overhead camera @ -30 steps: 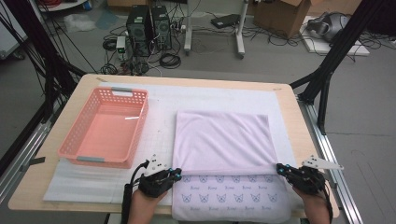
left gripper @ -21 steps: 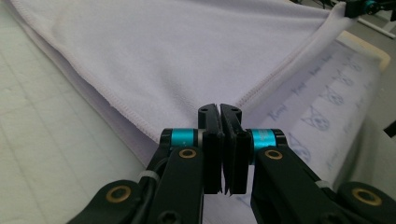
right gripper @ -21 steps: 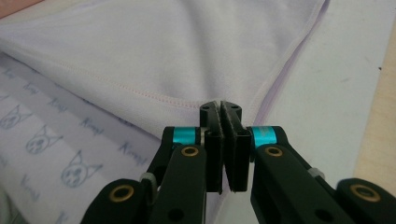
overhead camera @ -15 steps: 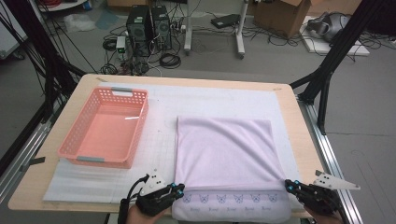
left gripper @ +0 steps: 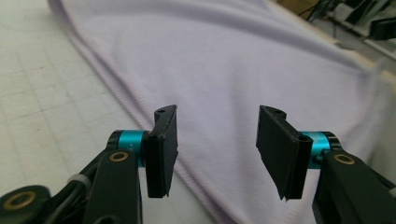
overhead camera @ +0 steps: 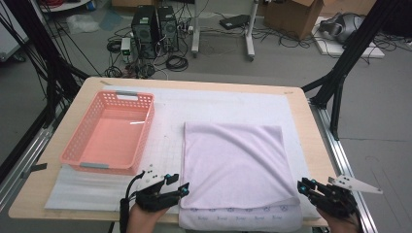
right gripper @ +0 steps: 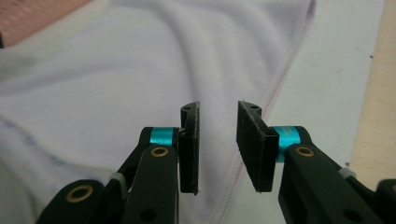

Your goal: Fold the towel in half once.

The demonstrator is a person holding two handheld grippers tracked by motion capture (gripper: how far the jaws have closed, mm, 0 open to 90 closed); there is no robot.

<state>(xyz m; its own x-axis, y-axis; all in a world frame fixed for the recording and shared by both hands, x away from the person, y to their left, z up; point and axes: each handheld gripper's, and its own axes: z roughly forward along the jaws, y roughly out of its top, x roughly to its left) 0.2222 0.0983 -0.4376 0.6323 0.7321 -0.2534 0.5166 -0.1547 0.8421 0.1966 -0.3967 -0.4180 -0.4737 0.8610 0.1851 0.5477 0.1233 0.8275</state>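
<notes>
The left gripper (overhead camera: 180, 190) and right gripper (overhead camera: 302, 187) are sitting at the near corners of the folded towel (overhead camera: 233, 165). Both have just been opening their jaws, which are now gaping with nothing between them.

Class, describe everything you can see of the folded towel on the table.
The towel is pale lilac, soft, ribbed-looking cloth, folded over itself so a white strip printed with small blue figures shows along the near edge. Shallow wrinkles cross its top. It lies flat on the white mat, right of the pink basket. The left gripper and right gripper sit at its near corners, jaws open, nothing clamped.
</notes>
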